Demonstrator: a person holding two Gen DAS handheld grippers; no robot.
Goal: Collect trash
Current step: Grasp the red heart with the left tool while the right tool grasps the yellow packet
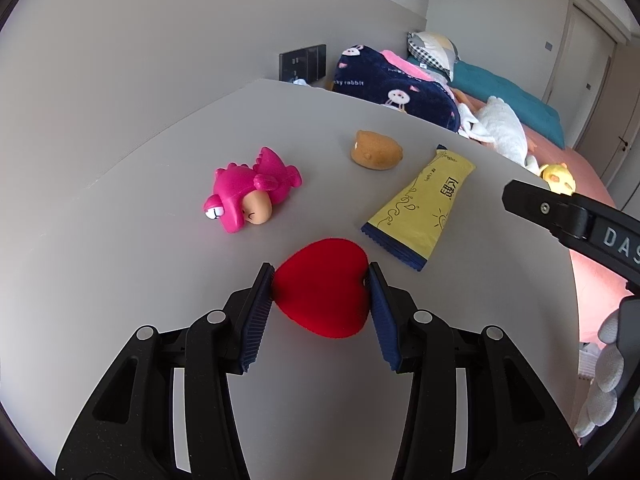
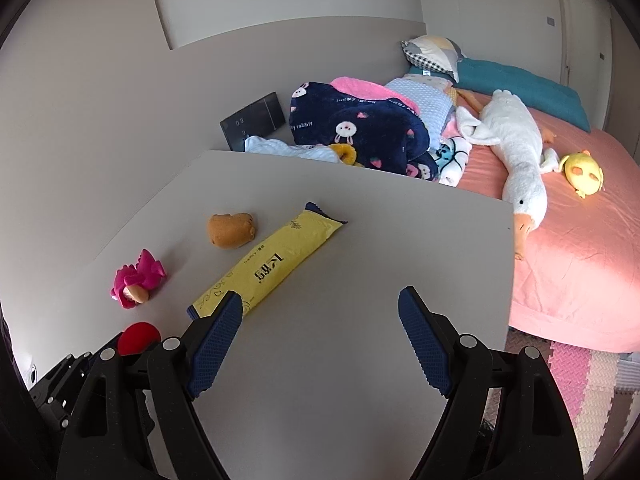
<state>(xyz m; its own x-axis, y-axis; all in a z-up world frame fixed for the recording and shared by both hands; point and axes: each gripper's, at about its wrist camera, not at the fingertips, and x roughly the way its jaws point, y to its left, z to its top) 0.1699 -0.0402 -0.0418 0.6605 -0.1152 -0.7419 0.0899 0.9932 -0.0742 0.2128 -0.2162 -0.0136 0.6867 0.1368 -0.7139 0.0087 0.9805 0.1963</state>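
A: Take the yellow snack wrapper (image 1: 420, 208) as the marker. What lies left of it on the worktop (image 1: 160, 280)?

B: Farthest left, the pink dinosaur toy (image 1: 248, 190), on its side. Nearer the wrapper and beyond its far end sits the brown bear-shaped toy (image 1: 376, 150). Just beside the wrapper's near left corner is the red heart (image 1: 324, 288).

A: Is the heart held?

B: Yes. The left hand-held gripper (image 1: 320, 286) has both blue pads (image 1: 380, 312) pressed against its sides, pinching it.

A: And the wrapper itself?

B: It lies flat and untouched, its near end just behind the left finger of the right hand-held gripper (image 2: 320, 312), whose jaws are spread wide over bare worktop with nothing between them.

A: To the right of the wrapper?

B: Past the worktop's edge, the pink bed (image 2: 580, 264) with a white plush goose (image 2: 516, 144).
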